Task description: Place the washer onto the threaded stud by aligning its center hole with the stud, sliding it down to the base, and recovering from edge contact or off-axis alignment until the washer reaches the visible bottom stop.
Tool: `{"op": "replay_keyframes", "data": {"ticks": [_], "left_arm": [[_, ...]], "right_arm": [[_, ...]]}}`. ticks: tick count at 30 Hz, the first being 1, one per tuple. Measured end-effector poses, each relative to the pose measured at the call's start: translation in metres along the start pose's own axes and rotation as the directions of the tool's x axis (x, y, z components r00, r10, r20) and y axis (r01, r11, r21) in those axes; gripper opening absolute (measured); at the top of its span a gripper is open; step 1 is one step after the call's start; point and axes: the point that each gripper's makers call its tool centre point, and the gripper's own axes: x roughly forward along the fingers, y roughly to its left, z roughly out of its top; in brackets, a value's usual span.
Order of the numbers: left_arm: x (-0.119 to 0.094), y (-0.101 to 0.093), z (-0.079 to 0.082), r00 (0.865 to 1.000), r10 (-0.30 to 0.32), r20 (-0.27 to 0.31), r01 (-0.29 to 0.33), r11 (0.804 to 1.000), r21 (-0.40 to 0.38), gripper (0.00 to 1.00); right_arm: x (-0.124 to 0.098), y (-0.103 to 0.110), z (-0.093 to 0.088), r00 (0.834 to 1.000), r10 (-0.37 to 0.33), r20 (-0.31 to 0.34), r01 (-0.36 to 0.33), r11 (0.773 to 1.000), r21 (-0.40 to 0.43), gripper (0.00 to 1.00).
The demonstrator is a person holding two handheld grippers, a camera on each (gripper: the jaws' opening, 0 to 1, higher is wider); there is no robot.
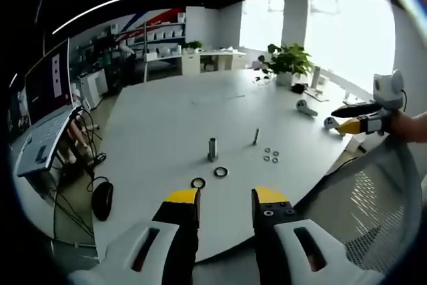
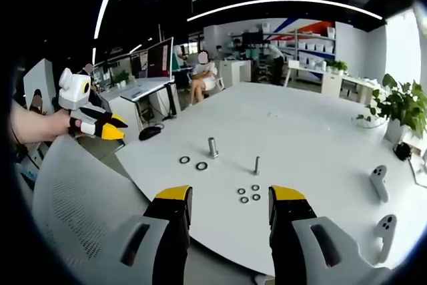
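Jaws of my left gripper [image 1: 225, 199] stood apart with nothing between them, held back over the near edge of the round white table [image 1: 167, 118]. Ahead of the tips lay two dark flat ring washers [image 1: 209, 177], and just beyond them the upright grey metal threaded stud [image 1: 212, 149]; off to the right hung my right gripper [image 1: 352, 117].

In the right gripper view, my right gripper [image 2: 230, 199] was likewise spread and held nothing. The ring washers [image 2: 193, 163] lay ahead, left of the stud [image 2: 212, 147]. Four small silver washers [image 2: 249, 193] sat just past my tips, and my left gripper [image 2: 107, 125] hung far left.
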Motion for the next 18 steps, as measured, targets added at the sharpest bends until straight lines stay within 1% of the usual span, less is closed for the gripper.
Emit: {"op": "replay_keyframes", "data": {"ticks": [2,3,6,10,15,18], "left_arm": [[0.002,0.001,-0.004,0.999,-0.013,-0.032,0.013,1.0,-0.011,0.29],[0.003,0.002,-0.008,0.998,-0.016,-0.057,0.015,1.0,-0.015,0.29],[0.004,0.008,-0.008,0.997,-0.005,-0.08,0.007,1.0,0.018,0.29],[0.007,0.011,-0.005,0.997,-0.007,-0.082,0.01,0.999,0.039,0.29],[0.02,0.018,-0.006,0.993,-0.011,-0.121,0.02,0.997,0.069,0.31],[0.029,0.022,-0.003,0.991,-0.016,-0.132,0.028,0.996,0.09,0.31]], "right_arm": [[0.0,0.001,-0.001,1.0,0.005,-0.003,-0.005,1.0,-0.003,0.48],[0.0,0.001,-0.001,1.0,0.004,-0.004,-0.004,1.0,-0.006,0.48],[0.0,0.0,0.0,1.0,0.003,-0.001,-0.003,1.0,0.002,0.48],[-0.001,0.001,0.0,1.0,0.005,0.002,-0.005,1.0,0.002,0.48],[0.0,0.002,0.0,1.0,0.015,0.001,-0.015,1.0,0.0,0.48],[0.0,0.003,0.0,1.0,0.019,0.002,-0.019,1.0,0.0,0.48]]}}
